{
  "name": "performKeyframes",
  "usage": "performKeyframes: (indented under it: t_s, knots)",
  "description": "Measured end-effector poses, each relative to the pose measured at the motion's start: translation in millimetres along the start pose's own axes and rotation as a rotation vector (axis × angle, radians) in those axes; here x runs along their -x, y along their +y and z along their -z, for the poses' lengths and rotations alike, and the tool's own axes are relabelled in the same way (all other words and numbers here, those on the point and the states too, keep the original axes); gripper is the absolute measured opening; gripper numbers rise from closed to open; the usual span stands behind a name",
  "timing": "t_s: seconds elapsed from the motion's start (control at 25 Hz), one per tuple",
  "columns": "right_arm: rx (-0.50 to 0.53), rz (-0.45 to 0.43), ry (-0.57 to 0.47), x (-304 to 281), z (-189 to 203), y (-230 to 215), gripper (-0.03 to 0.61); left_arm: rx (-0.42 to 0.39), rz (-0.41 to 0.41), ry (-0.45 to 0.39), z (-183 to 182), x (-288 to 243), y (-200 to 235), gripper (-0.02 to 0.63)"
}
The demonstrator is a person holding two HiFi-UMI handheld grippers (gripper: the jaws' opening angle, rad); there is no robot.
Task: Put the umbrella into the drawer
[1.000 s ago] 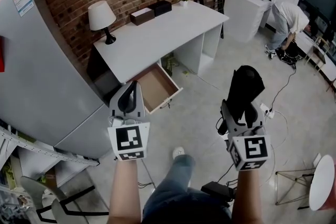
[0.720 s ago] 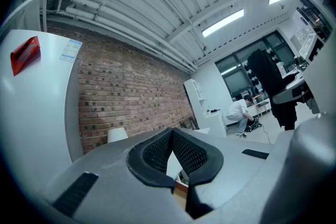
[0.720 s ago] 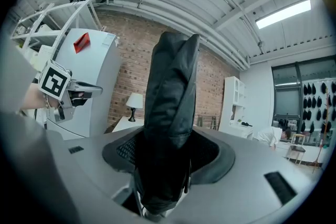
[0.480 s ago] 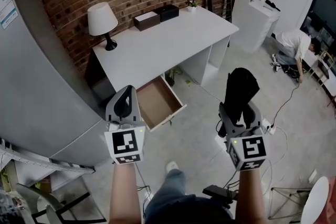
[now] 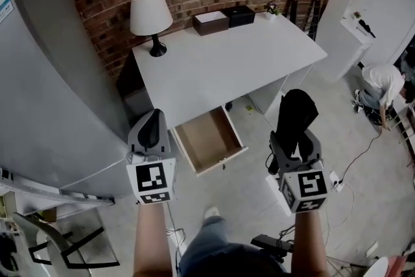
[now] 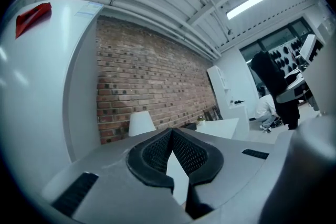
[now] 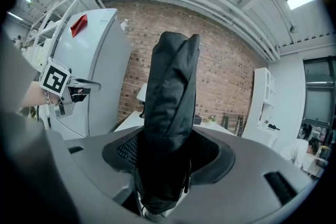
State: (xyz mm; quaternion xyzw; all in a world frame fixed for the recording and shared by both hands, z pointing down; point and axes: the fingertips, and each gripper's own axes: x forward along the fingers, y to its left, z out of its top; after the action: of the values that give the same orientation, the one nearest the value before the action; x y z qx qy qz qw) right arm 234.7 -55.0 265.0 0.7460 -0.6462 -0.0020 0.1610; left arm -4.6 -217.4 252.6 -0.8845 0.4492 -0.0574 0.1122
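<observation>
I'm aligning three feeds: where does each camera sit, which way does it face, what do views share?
Head view: on the person's head, steeply down at white desk, open wooden drawer, forearms, left gripper, right gripper.
Left gripper view: along its shut, empty jaws toward red brick wall, white lamp.
Right gripper view: along jaws clamped on folded black umbrella.
Shared: both gripper views show the brick wall.

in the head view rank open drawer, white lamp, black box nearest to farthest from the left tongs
1. Open white drawer with a brown inside, just right of the left tongs.
2. White-shaded lamp, left rear of the white desk.
3. Black rectangular box, at the desk's back edge.
</observation>
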Motion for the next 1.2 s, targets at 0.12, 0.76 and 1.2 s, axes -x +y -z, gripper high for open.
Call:
performKeyframes:
  t_s: [0.12,0.76,1.2]
  knots:
    - [-0.004,-0.053,0.007,-31.3,-1.1,18.0,0.233,0.006,-0.038,0.033,18.4,-6.1,23.0,0.002]
    - [0.014,-0.256,0.035,-101.6,24.0,74.7,0.233,0.025,-0.084,0.13,70.0,-5.6,31.7,0.0]
    - [0.11,-0.455,0.109,-153.3,85.3,95.9,0.233,0.057,-0.119,0.244,113.1,-25.1,10.5,0.001]
